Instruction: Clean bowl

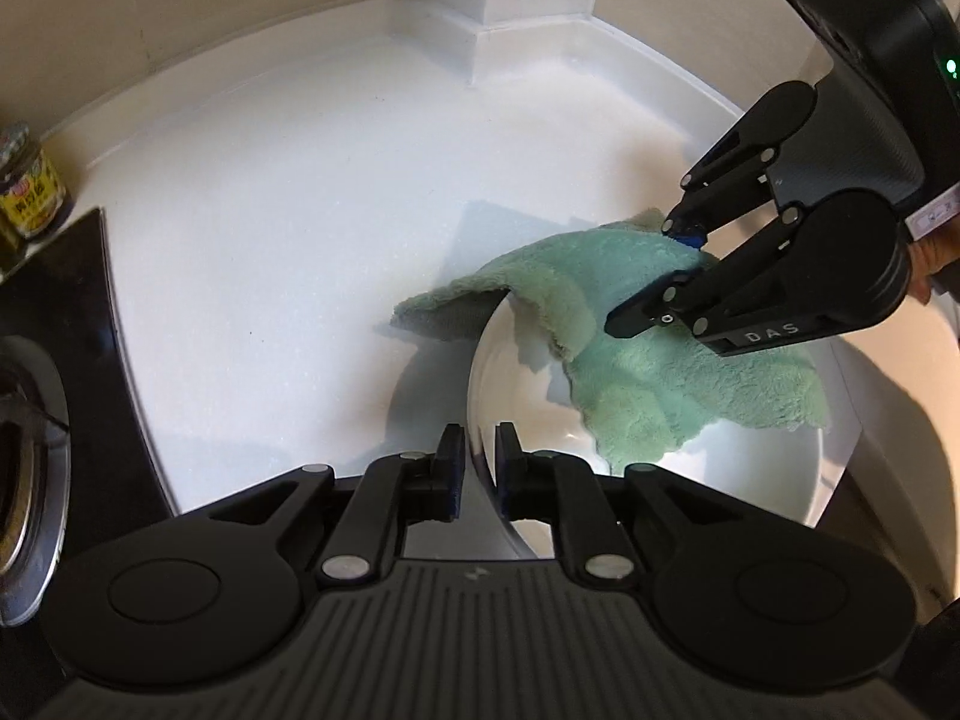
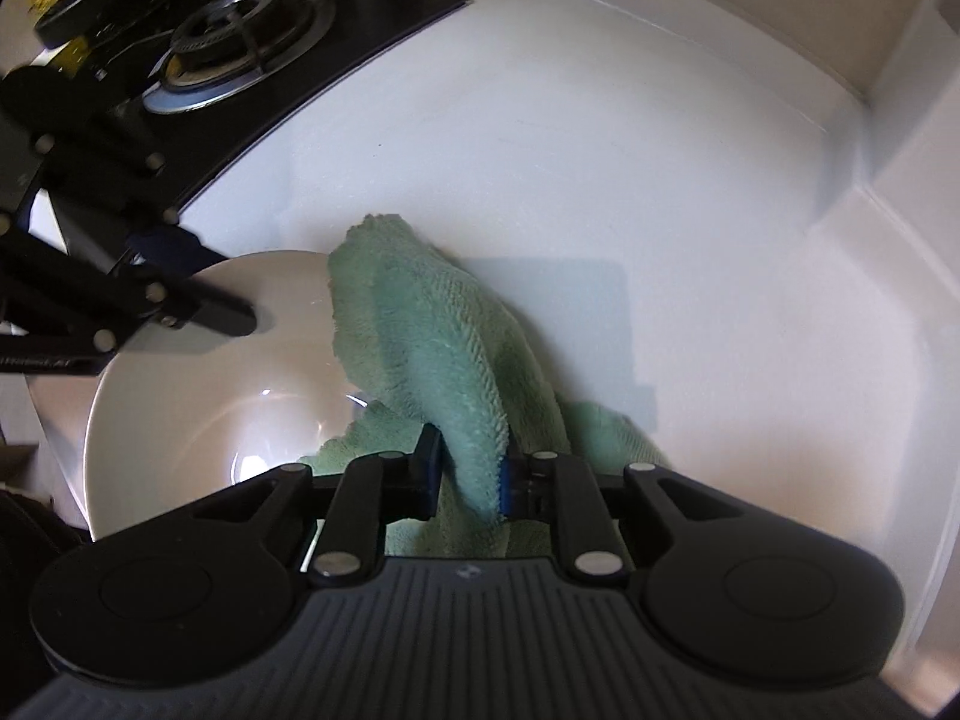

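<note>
A white bowl sits on a white table, near the black hob that takes up the table's left end. A green cloth drapes over the bowl's far rim, part of it lying inside the bowl and part spilling onto the table behind it. The left gripper has its jaws nearly closed on the bowl's near rim, one pad outside the wall and one inside; whether they press on it cannot be told. The right gripper comes down from the right, its jaws pinching a raised fold of the cloth above the bowl. A yellow-labelled jar stands at the table's back edge beside the hob. A tiled wall rises behind the table.
</note>
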Motion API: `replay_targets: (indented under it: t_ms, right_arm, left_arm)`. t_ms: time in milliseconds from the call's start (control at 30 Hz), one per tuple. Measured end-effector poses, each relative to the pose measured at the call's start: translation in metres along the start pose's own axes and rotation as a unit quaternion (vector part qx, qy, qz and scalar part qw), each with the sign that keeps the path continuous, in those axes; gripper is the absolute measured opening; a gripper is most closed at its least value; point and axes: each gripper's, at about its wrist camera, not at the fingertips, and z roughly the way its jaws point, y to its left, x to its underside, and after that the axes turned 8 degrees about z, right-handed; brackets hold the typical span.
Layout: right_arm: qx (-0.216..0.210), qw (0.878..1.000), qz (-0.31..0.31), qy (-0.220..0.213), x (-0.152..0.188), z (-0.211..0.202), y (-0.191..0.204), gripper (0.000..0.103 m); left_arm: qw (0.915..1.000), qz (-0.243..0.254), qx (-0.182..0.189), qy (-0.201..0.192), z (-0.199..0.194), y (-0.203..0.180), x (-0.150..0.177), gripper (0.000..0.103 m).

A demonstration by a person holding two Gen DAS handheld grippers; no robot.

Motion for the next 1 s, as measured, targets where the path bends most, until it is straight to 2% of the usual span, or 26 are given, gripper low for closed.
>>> replay_targets:
  t_ms: [67,133,200,267,367,500,567,667,700,800,933,1000]
  right_arm:
    - [0.007,1.000,-0.007,0.007,0.002,0.004,0.006,0.014]
    - [-0.005,0.999,-0.022,0.029,0.012,-0.004,0.008,0.014]
    - [-0.020,0.998,-0.040,0.054,0.019,-0.010,0.009,0.015]
    - [-0.023,0.995,-0.060,0.073,0.015,-0.008,0.008,0.017]
    - [-0.002,0.991,-0.105,0.085,-0.001,0.000,0.011,0.017]
    - [0.007,0.990,-0.133,0.055,-0.022,0.008,0.019,0.017]
    - [-0.001,0.991,-0.123,0.046,-0.028,0.010,0.021,0.017]
    - [-0.011,0.995,-0.090,0.033,-0.028,0.010,0.017,0.017]
    - [-0.012,0.996,-0.078,0.028,-0.026,0.010,0.016,0.016]
    - [-0.010,0.999,-0.042,0.014,-0.015,0.004,0.009,0.015]
    - [0.004,1.000,-0.017,0.002,0.005,-0.003,0.009,0.015]
    - [0.004,1.000,-0.028,0.013,0.015,-0.007,0.008,0.014]
  left_arm:
    - [0.9995,0.028,0.005,0.010,0.012,0.003,-0.017,0.007]
    - [0.9979,0.062,0.011,0.017,0.017,0.008,-0.027,0.007]
    - [0.9939,0.105,0.028,0.020,0.039,0.014,-0.050,0.007]
    - [0.9856,0.163,0.037,0.021,0.048,0.013,-0.062,0.007]
    - [0.9798,0.194,0.040,0.026,0.050,0.013,-0.069,0.008]
    - [0.9830,0.176,0.049,0.015,0.049,0.017,-0.069,0.007]
    - [0.9868,0.155,0.047,0.008,0.049,0.018,-0.068,0.007]
    - [0.9949,0.097,0.030,0.005,0.046,0.020,-0.058,0.010]
    - [0.9965,0.081,0.021,0.004,0.043,0.020,-0.053,0.014]
    - [0.9993,0.037,0.005,-0.003,0.031,0.017,-0.036,0.014]
    - [0.9991,0.040,-0.003,-0.014,0.031,0.014,-0.027,0.014]
    - [0.9972,0.073,-0.002,-0.015,0.042,0.016,-0.036,0.011]
